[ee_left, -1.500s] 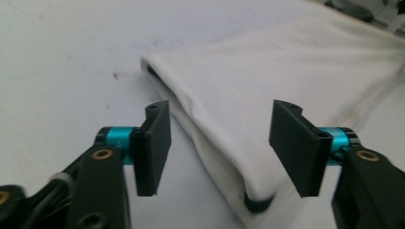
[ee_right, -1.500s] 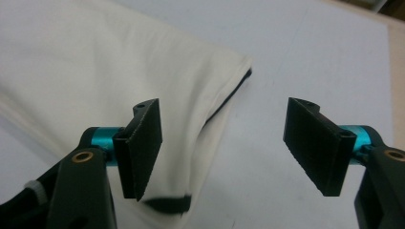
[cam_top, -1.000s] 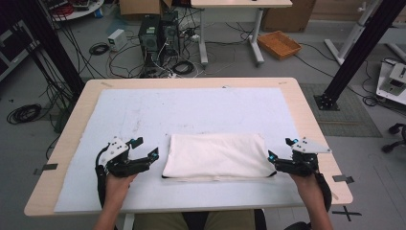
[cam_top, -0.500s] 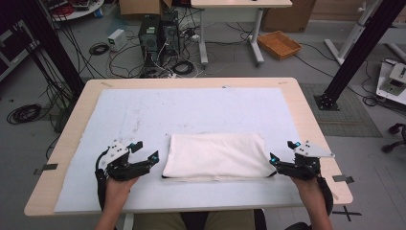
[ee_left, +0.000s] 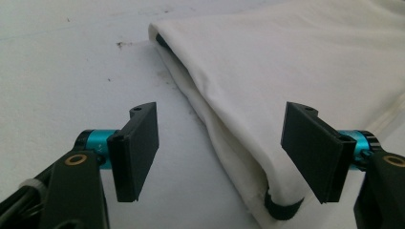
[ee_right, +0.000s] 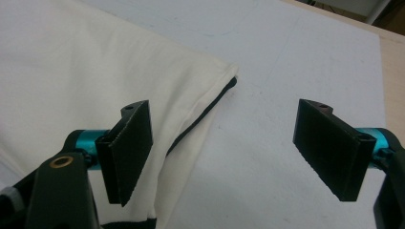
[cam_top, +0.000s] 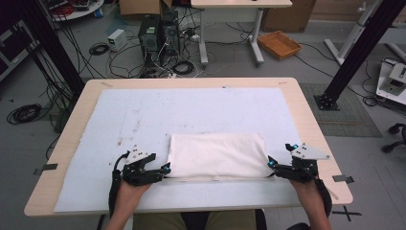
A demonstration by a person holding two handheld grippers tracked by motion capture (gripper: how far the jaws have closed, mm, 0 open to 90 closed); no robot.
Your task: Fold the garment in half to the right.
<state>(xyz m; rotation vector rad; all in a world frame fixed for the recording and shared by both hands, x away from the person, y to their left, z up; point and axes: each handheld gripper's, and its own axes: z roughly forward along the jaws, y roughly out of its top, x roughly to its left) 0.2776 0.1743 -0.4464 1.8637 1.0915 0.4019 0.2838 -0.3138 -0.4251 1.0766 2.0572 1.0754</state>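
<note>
A folded cream cloth (cam_top: 218, 156) with a dark trim lies on the white mat (cam_top: 143, 115) near the table's front edge. My left gripper (cam_top: 165, 168) sits low at the cloth's front left corner. In the left gripper view its jaws stand apart on either side of the cloth's folded edge (ee_left: 239, 138), not pressing on it; they have just been closing a little. My right gripper (cam_top: 269, 164) rests at the cloth's front right corner, open, with the cloth's edge (ee_right: 191, 119) beside its left jaw and bare mat between the jaws.
The wooden table (cam_top: 316, 129) has its edge close behind both hands. On the floor beyond the table are computer towers (cam_top: 155, 36), tangled cables (cam_top: 179, 67), a wicker tray (cam_top: 279, 44) and black frame legs (cam_top: 349, 57).
My left gripper has slid right and slightly down to the cloth's left corner, its jaws a touch narrower. The right gripper and the cloth have stayed put.
</note>
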